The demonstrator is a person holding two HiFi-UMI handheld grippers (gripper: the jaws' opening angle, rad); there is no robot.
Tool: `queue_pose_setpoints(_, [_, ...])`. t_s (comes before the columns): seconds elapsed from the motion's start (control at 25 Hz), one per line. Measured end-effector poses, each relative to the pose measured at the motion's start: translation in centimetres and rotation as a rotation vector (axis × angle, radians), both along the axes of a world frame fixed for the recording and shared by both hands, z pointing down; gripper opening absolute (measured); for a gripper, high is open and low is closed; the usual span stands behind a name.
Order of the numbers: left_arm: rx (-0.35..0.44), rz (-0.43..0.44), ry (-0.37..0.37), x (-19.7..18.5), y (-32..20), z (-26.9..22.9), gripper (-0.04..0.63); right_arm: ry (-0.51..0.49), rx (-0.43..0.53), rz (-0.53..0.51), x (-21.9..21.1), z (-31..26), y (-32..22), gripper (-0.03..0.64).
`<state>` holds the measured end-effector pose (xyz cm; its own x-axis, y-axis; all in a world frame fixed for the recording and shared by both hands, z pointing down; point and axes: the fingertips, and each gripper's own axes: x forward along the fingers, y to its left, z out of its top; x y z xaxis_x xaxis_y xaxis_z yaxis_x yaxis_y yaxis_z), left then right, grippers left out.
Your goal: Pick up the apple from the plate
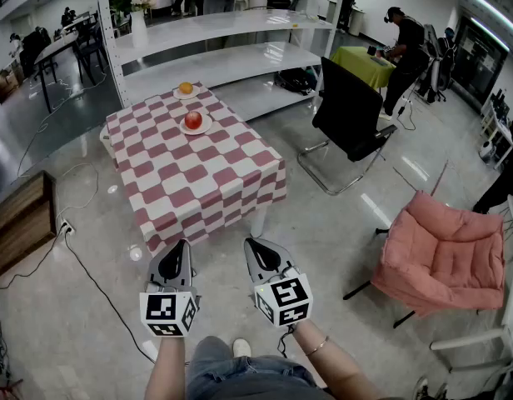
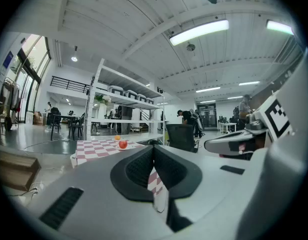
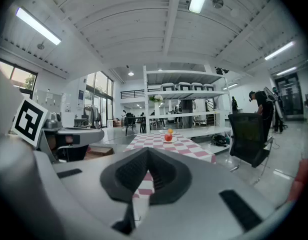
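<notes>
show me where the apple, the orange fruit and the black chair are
apple (image 1: 193, 120): head view, middle of its red skin
orange fruit (image 1: 186, 87): head view, its centre
black chair (image 1: 348, 107): head view, on the backrest

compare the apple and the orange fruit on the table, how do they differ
The apple is red; the orange fruit is orange-yellow. The apple sits toward the middle of the checkered table; the orange fruit sits at its far edge, by the shelf. The apple looks slightly larger. Both rest on small white plates.
</notes>
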<state>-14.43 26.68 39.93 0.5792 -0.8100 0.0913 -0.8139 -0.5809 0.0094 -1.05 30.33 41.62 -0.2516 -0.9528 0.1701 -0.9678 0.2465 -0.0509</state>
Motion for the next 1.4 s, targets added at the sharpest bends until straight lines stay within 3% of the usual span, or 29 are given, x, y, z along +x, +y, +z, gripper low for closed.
queue_pose_setpoints(0.44, [-0.022,-0.006,0.004,0.2,0.1,0.8,0.018,-0.002,-0.022,0.045,0.7,0.9,0.0,0.009])
queue_pose_setpoints(0.72, [-0.031,-0.010,0.020,0.3,-2.5,1.3,0.018,0.058,-0.044,0.082,1.4,1.7,-1.6,0.009])
queue_pose_setpoints(1.04, [-0.042,0.011,0.029,1.1,-10.0,2.2,0.020,0.037,-0.051,0.099,2.2,1.9,-8.3,0.009])
queue_pose_setpoints(1.4, [-0.064,0.025,0.018,1.8,-22.3,2.6,0.028,0.051,-0.081,0.074,1.5,2.0,-20.5,0.009])
